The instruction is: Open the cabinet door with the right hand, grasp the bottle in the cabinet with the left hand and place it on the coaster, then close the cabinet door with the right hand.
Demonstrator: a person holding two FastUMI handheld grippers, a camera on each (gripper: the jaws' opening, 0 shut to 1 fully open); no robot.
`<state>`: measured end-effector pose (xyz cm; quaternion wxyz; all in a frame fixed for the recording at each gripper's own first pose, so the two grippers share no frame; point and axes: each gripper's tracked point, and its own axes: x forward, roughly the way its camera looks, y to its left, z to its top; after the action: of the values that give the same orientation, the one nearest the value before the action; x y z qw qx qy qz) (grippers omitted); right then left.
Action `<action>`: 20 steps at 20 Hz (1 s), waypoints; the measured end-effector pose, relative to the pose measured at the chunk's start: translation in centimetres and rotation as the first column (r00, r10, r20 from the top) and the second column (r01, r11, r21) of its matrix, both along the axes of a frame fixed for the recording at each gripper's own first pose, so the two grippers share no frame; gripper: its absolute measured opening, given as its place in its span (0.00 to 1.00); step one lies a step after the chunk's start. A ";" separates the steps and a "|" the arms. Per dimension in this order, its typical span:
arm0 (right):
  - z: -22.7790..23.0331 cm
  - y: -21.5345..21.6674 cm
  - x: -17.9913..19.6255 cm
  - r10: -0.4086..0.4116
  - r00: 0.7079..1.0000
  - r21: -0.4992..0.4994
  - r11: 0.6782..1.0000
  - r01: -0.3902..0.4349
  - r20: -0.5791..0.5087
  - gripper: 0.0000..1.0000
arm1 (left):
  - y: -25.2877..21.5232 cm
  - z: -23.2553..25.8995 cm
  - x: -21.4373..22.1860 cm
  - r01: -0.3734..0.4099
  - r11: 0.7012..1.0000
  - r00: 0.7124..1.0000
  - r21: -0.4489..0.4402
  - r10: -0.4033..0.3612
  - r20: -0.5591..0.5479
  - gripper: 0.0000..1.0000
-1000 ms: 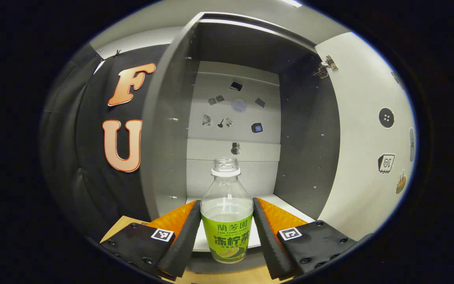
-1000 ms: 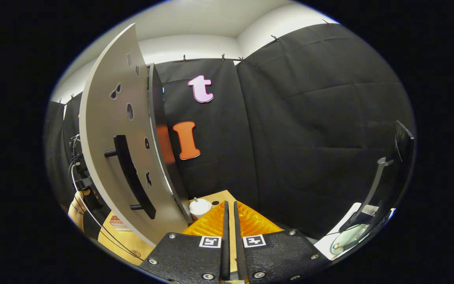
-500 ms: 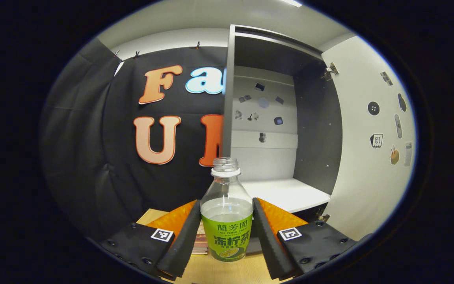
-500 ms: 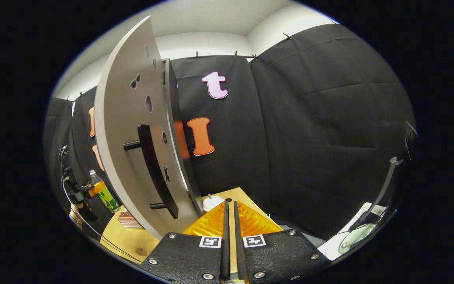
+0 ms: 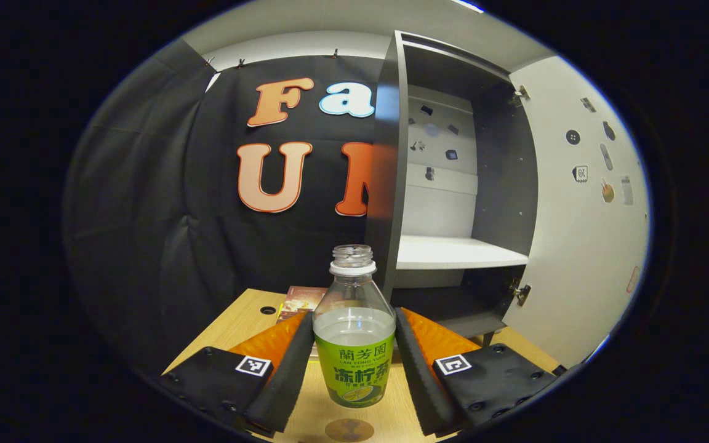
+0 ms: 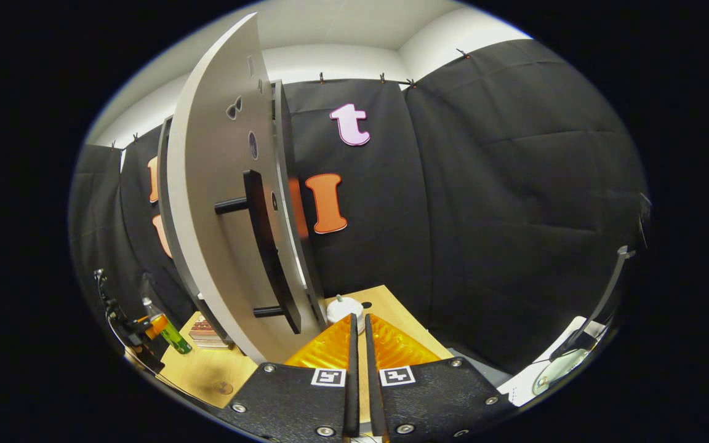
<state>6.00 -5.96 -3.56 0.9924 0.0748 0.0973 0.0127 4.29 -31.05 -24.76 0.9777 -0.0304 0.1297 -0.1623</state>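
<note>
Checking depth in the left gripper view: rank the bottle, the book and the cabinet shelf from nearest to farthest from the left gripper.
1. Bottle, between the fingers.
2. Book, on the table just behind, slightly left.
3. Cabinet shelf, farther back, right.

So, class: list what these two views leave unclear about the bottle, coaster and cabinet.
- Coaster: left gripper view, cut off at the bottom edge.
- Bottle sides: left gripper view, covered by the left gripper fingers.
- Cabinet interior stickers: too small to identify.
- Bottle in right gripper view: tiny, distorted.
</note>
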 end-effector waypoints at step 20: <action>-1.1 -0.6 -1.6 -0.038 0.995 -0.063 0.997 0.032 -0.094 0.06 | 0.2 -15.7 -3.9 -0.031 0.997 0.997 0.066 0.035 -0.067 0.82</action>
<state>4.41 -6.54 -4.70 0.9885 0.0463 0.1435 -0.0111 0.35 -30.83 -40.47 0.9757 -0.0062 0.1675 -0.1408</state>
